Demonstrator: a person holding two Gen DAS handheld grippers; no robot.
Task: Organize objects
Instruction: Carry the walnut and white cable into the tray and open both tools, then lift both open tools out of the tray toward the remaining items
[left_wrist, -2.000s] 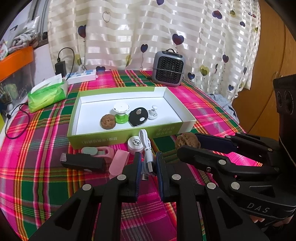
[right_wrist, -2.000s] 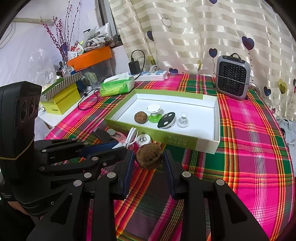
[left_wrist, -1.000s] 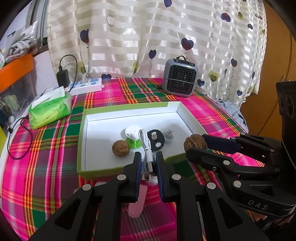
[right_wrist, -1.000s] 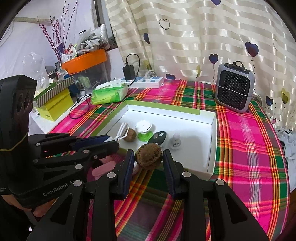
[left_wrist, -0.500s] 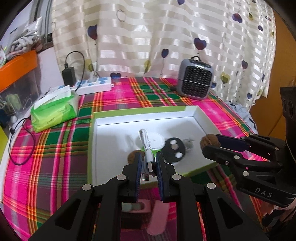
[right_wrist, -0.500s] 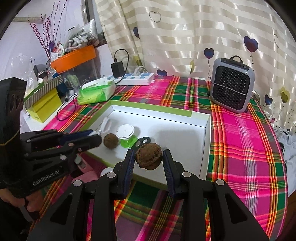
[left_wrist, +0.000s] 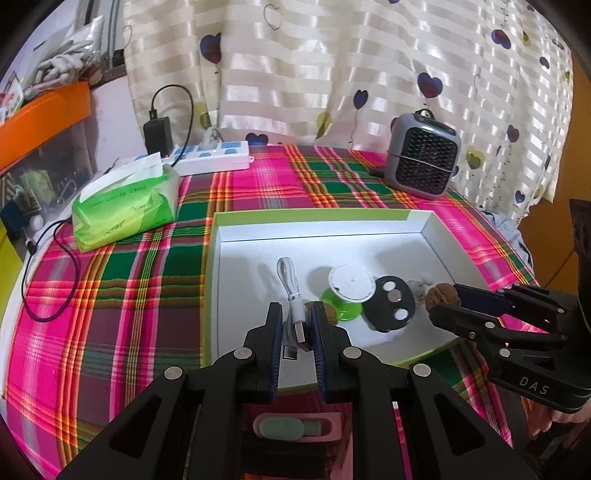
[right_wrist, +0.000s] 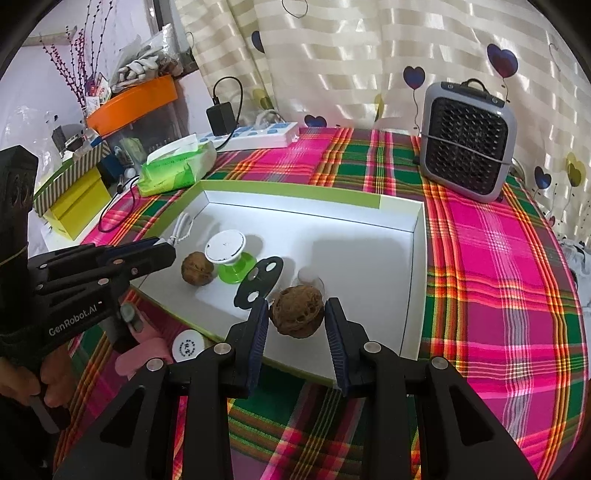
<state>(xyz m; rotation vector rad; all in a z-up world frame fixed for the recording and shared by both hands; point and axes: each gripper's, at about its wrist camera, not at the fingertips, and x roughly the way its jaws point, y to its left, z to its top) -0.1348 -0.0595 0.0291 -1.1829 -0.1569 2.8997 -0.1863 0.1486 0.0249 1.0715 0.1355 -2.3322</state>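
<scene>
Both grippers over the white tray (left_wrist: 432, 236), which sits on a plaid cloth (left_wrist: 122, 295).

Left gripper (left_wrist: 297, 325): jaws nearly together, pinching a white USB cable (left_wrist: 291, 295) by its plug end; the looped cord hangs forward above the tray floor.

Right gripper (right_wrist: 297, 319): jaws partly apart, clamped on a walnut (right_wrist: 297, 312), held above the tray's near half.

Inside the tray: second walnut (right_wrist: 197, 267), a white-topped green spool (right_wrist: 229, 254) just beside it, a black oval disc (right_wrist: 260, 280) leaning against the spool, a small white piece (left_wrist: 419, 288) behind the disc.

Outside, near edge: pink case (left_wrist: 295, 428), round white cap (right_wrist: 188, 345).

Far side: tissue pack (left_wrist: 125, 203), power strip (left_wrist: 210, 157), grey heater (left_wrist: 424, 162).
</scene>
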